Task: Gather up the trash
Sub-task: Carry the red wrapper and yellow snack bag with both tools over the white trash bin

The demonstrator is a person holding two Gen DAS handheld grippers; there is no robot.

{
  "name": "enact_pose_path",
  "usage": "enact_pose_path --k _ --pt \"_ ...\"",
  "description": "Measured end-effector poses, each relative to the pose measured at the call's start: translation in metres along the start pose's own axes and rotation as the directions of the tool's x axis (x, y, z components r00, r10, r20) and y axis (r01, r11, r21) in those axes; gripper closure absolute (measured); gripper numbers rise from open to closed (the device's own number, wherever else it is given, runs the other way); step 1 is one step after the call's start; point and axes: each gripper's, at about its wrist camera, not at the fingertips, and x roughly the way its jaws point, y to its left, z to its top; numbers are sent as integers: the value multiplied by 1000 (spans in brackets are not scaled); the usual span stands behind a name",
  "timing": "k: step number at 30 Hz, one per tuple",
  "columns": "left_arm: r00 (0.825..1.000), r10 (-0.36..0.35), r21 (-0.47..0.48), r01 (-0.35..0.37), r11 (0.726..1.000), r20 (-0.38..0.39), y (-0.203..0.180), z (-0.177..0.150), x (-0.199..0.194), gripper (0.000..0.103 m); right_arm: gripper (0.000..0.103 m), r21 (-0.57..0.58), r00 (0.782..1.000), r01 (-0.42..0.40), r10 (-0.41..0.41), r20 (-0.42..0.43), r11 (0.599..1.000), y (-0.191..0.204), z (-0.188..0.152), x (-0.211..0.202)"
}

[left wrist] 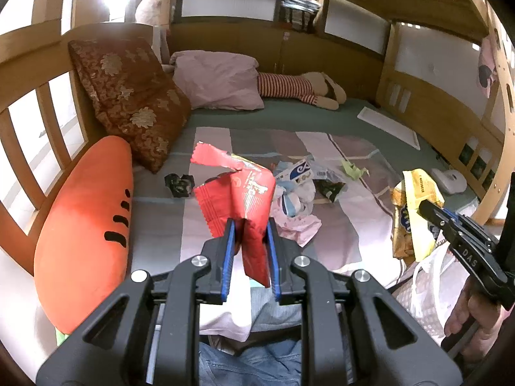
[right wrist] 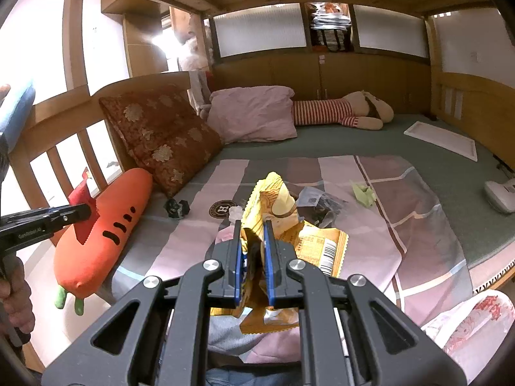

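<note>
My left gripper (left wrist: 250,225) is shut on a red snack wrapper (left wrist: 239,189) and holds it above the bed; it also shows at the left of the right wrist view (right wrist: 84,213). My right gripper (right wrist: 252,230) is shut on a yellow snack bag (right wrist: 283,222), also seen at the right of the left wrist view (left wrist: 413,209). More trash lies on the striped quilt (left wrist: 341,225): a black crumpled wrapper (left wrist: 179,184), white and blue packets (left wrist: 294,186), a dark wrapper (left wrist: 331,188), a green paper scrap (left wrist: 352,169) and a pink tissue (left wrist: 299,226).
An orange carrot plush (left wrist: 83,225) and a brown cushion (left wrist: 128,103) lean on the wooden bed rail (left wrist: 29,96) at the left. A pink pillow (left wrist: 222,78) and a striped doll (left wrist: 299,88) lie at the back. A white plastic bag (right wrist: 473,325) sits at the lower right.
</note>
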Motion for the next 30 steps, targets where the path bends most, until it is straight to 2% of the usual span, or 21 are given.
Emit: enact_pose_path --k 4,10,13,15,19,22,23,24,26,30 --pt "999 -13 49 14 999 -31 -16 0 10 83 91 45 1000 -5 5 11 999 -7 -9 -5" --pt "994 -78 161 90 983 -81 -72 -4 24 83 91 107 999 20 -25 39 994 -35 -29 -29" --pt "985 -139 233 160 959 -103 -113 -9 29 83 90 154 996 59 -69 56 986 -64 -39 -51" --pt "972 -205 276 230 933 -116 -144 -12 30 83 90 190 994 83 -96 57 978 -86 -47 -67" --pt "926 -341 317 377 870 -164 -207 -19 37 83 90 275 984 150 -170 51 950 -147 -70 -108" --pt "882 -422 355 470 808 -208 -258 -29 44 83 90 348 982 173 -189 12 921 -194 -89 -133" --pt "860 -453 372 511 775 -237 -281 -35 49 83 90 365 981 184 -196 -6 913 -210 -97 -141" --pt "851 -460 380 524 762 -252 -293 -38 53 83 90 370 977 203 -213 -16 906 -218 -102 -146" --pt "819 -493 387 573 722 -294 -323 -49 63 83 90 383 968 247 -248 -47 890 -236 -113 -154" --pt "753 -516 364 653 664 -408 -377 -73 92 83 90 423 967 255 -237 -96 869 -271 -133 -166"
